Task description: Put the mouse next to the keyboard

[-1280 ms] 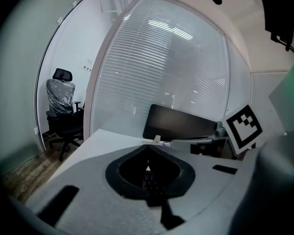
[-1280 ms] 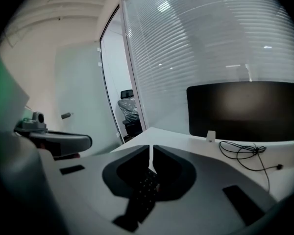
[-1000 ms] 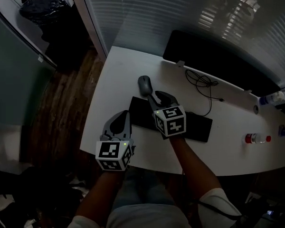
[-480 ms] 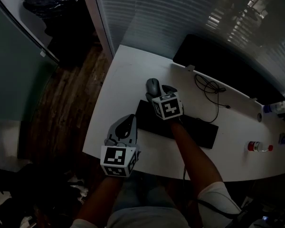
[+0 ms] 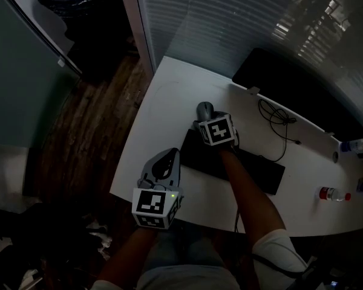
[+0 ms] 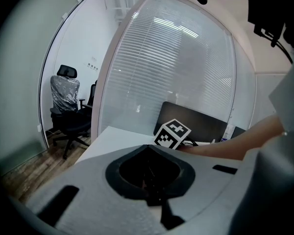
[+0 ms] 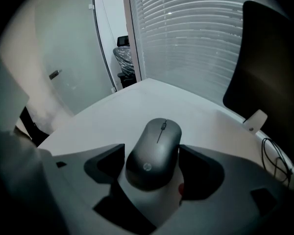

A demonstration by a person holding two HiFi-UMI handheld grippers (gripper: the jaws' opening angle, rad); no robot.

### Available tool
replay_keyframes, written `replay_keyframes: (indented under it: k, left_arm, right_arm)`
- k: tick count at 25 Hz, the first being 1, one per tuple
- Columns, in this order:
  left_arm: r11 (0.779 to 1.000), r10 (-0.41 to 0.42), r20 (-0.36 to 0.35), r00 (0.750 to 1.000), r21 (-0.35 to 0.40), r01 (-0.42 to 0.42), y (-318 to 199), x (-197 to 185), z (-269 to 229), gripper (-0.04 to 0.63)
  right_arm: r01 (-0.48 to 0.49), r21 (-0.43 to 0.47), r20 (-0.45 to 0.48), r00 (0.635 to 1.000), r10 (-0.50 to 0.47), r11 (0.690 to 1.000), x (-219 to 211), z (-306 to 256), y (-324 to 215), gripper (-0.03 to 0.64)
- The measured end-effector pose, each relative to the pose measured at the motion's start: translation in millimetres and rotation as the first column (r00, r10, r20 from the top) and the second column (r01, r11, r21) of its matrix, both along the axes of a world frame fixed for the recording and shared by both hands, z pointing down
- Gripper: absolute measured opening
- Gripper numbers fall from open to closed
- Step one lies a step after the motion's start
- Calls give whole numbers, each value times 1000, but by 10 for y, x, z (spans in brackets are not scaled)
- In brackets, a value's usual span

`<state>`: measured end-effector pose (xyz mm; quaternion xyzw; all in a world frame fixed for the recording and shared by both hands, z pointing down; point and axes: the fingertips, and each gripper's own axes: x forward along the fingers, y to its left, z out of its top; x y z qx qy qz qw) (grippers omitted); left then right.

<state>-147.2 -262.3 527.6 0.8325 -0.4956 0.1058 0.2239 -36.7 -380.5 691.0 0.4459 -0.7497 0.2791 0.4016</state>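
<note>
the mouse (image 7: 154, 151) is seated between the fingers of the right gripper (image 7: 154, 166), which are closed against both of its sides. in the head view the mouse (image 5: 204, 109) rests on the white surface (image 5: 163, 101), just beyond the left end of the keyboard (image 5: 261, 173), at about 11 o'clock from it. the right gripper (image 5: 206, 117) is reached over that end of the keyboard. the left gripper (image 5: 160, 168) is held at 7 o'clock from the keyboard, over the near edge of the surface. its fingers (image 6: 112, 190) are brought together with nothing between them. a monitor (image 5: 290, 83) stands at 1 o'clock from the mouse, and a cable (image 5: 278, 116) lies before it.
</note>
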Motion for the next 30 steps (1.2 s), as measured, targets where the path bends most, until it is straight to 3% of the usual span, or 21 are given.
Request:
replay_keyframes:
  k: [20, 30]
  left_arm:
    - [999, -21, -17, 1000, -33, 21, 41, -105, 160, 5]
    - [999, -22, -12, 1000, -29, 21, 69, -111, 155, 5]
  right_arm:
    - [-85, 2, 3, 996, 85, 996, 37, 20, -49, 314]
    - [-80, 10, 19, 997, 79, 997, 68, -20, 28, 305]
